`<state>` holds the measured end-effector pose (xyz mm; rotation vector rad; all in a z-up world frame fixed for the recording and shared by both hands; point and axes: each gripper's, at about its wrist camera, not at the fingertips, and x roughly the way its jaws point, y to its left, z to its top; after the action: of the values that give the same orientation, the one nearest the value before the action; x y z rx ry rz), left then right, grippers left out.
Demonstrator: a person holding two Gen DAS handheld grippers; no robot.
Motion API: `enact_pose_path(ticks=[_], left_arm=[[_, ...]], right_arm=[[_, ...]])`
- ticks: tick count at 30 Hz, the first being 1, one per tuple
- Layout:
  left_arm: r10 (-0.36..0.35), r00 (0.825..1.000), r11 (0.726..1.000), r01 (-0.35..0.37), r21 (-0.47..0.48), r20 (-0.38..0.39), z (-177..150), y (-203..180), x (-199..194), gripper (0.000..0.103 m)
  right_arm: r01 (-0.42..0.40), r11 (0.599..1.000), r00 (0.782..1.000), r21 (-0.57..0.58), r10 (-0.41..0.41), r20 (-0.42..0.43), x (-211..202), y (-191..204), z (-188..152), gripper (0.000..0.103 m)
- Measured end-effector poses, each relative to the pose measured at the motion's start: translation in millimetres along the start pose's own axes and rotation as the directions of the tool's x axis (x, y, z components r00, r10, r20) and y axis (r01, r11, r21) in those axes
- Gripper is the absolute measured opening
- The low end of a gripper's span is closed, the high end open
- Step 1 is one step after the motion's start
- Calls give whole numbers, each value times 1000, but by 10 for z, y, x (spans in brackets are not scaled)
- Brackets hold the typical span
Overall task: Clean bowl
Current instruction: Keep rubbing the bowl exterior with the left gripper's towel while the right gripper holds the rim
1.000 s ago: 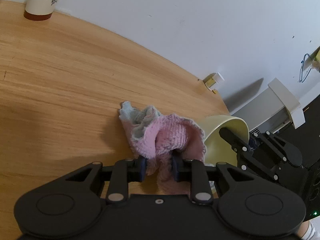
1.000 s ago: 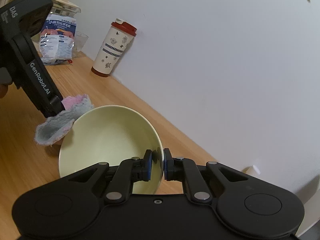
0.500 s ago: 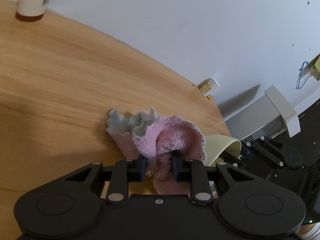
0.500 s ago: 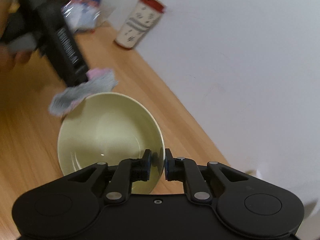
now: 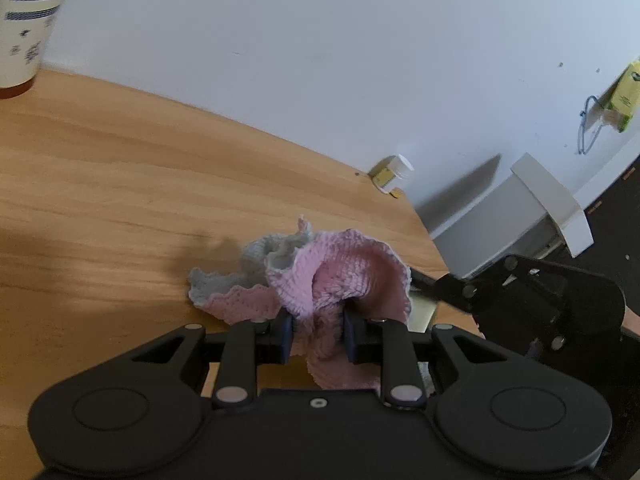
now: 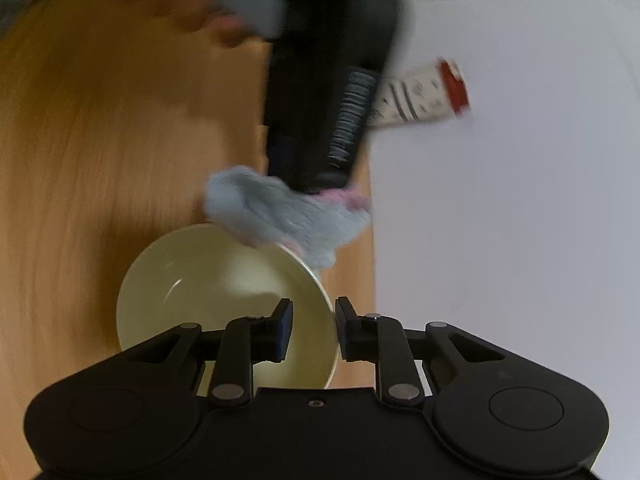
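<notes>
The right gripper point(image 6: 313, 330) has rolled and its jaws are opening off the rim — the bowl point(image 6: 208, 280) seems set on the table point(image 6: 80, 160); the left gripper point(image 5: 316, 334) stays clamped on the cloth point(image 5: 340, 276), just beyond the bowl — wiping looks finished

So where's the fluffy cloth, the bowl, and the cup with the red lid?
Cloth point(image 5: 340, 276): left wrist view, on its pink fold above the claw.
Bowl point(image 6: 208, 280): right wrist view, on its pale inside wall.
Cup point(image 6: 424, 94): right wrist view, on its patterned side, blurred.
</notes>
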<state>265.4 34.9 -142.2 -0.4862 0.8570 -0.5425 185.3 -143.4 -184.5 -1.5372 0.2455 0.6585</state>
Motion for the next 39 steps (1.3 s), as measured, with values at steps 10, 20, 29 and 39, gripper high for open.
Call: enact_pose_path(ticks=[10, 20, 29, 39], left_arm=[[-13, 1000, 1000, 13, 22, -10, 49, -82, 16, 23], [-67, 998, 998, 67, -14, 16, 35, -21, -65, 23], [-108, 991, 994, 110, -27, 74, 111, -103, -138, 23], [-81, 990, 996, 77, 36, 119, 40, -190, -132, 24]], right_arm=[[-40, 999, 999, -28, 40, -8, -99, -36, -180, 12], [108, 957, 994, 268, -98, -52, -207, 32, -421, 7], [144, 880, 988, 452, -156, -12, -216, 32, -341, 5], [185, 761, 974, 622, -227, -12, -260, 132, -434, 8]])
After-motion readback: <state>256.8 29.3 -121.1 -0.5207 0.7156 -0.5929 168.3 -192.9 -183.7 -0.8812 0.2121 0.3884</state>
